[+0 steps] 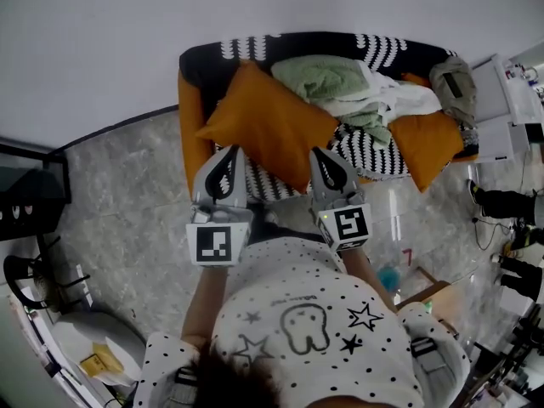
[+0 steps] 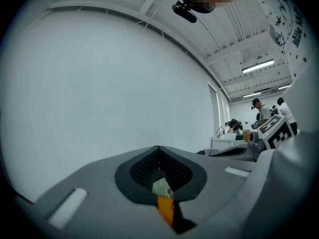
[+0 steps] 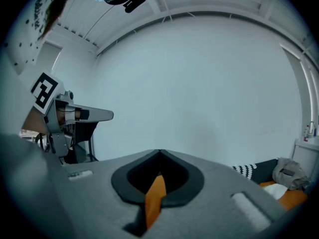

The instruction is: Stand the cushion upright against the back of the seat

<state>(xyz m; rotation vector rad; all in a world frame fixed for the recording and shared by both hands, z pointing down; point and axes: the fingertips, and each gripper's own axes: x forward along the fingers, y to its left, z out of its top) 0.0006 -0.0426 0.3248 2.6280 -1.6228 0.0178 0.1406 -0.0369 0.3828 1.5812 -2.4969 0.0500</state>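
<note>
Open room: bare white wall (image 1: 255, 7) beyond both grippers, grey stone floor (image 1: 119, 202) out past the left gripper (image 1: 230, 151). To the outside of the right gripper (image 1: 320, 153) the floor is crowded with cables and gear.

Seat (image 1: 190, 117) lies ahead of both tips, with orange sides and a black-and-white striped back. On it, beyond the right gripper: green cloth (image 1: 327, 76), white cloth (image 1: 401, 99), a second orange cushion (image 1: 429, 147), and a grey bag (image 1: 453, 83) at the far end.

Orange cushion (image 1: 268, 126) is tilted on the seat between the grippers. Left gripper (image 2: 165, 203) is pressed together with an orange sliver in its slit. Right gripper (image 3: 155, 193) pinches an orange fold.

Writing: square markers on each cube only. The shirt print is too small to read.
</note>
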